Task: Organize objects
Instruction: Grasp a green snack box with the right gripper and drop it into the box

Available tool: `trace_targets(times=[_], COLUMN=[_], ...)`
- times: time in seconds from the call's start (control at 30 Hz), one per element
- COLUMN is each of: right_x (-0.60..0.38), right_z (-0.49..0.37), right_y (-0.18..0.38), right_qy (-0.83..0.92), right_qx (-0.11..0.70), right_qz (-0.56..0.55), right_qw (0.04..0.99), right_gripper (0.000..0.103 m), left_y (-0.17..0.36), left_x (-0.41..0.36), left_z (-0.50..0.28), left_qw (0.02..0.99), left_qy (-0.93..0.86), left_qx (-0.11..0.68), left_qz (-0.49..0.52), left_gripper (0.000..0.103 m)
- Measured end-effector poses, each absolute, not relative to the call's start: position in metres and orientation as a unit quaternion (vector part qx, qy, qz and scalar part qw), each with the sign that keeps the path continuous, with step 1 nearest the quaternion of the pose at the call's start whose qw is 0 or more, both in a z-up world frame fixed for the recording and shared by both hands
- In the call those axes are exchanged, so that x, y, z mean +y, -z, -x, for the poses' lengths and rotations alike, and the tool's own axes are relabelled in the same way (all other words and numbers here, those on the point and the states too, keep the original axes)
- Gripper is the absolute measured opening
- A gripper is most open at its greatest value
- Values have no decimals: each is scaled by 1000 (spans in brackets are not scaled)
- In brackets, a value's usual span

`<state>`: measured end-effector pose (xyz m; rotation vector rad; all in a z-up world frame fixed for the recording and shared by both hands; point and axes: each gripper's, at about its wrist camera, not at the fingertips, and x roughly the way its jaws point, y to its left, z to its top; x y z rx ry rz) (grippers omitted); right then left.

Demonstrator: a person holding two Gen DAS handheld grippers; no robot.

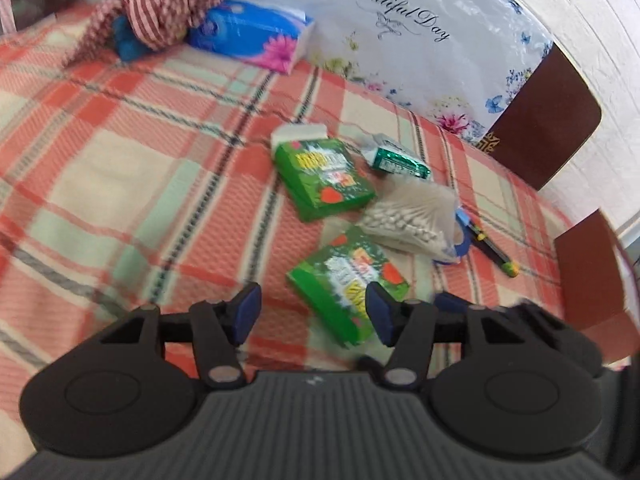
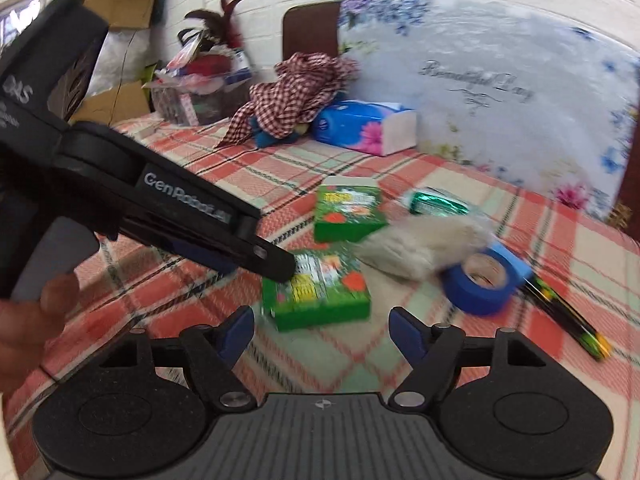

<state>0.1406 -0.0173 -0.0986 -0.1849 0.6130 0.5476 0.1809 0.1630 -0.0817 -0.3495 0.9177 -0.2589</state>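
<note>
The left tool (image 1: 312, 312) has its jaws spread wide with nothing between them, and the right tool (image 2: 322, 334) is likewise wide open and empty. Both hover over a plaid bed cover (image 1: 120, 160) strewn with small items.

The nearer green box (image 1: 347, 285) lies flat just ahead of the left tool, slightly toward its right finger, which overlaps the box's corner in the left wrist view; whether they touch cannot be told. In the right wrist view the same box (image 2: 320, 294) sits just ahead of the right tool, and the left tool (image 2: 276, 266) reaches over it from the left side. The box's long axis runs diagonally, away and leftward from the left tool, so the jaws would likely need to turn to span its short sides.

Beyond it lie a second green box (image 1: 324, 178), a bag of cotton swabs (image 1: 412, 220), a blue tape roll (image 2: 482, 280) and a pen (image 2: 568, 320). The left tool appears nearer the box.
</note>
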Motion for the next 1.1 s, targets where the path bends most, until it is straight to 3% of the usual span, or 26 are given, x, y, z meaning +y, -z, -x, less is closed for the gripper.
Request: trace_targets(times=[0.1,0.13,0.23,0.5,0.63,0.87,1.1], right_x=[-7,-9,-23,-123,-169,-249,-327], right_z=[-159,-160,-141,-33,-9,-13,-68], right_y=[111,110,106,113,97,27,42], right_qy=[-267,-270,-250,-152,-72,34,65], right_qx=[305,308,312,300,259,120,168], right_qz=[117,105,99,99,103,90,18], right_qw=[906,906,911,937,958,988,983], right_gripper=[68,61,61,60,60,61,60], left_y=[91,91,90,86,54,-48,-23], left_x=[154,150,139,14,-56,-151,-242], left_z=[-184,-182,-169,-90,-78,-90,-138], left_qw=[871,872,863,848,848,872,865], left_qy=[124,124,141,247,304,375,375], left_qx=[438,437,445,455,430,316,331], left_qz=[186,184,193,113,58,3,-35], left_gripper=[45,40,32,32,32,32,32])
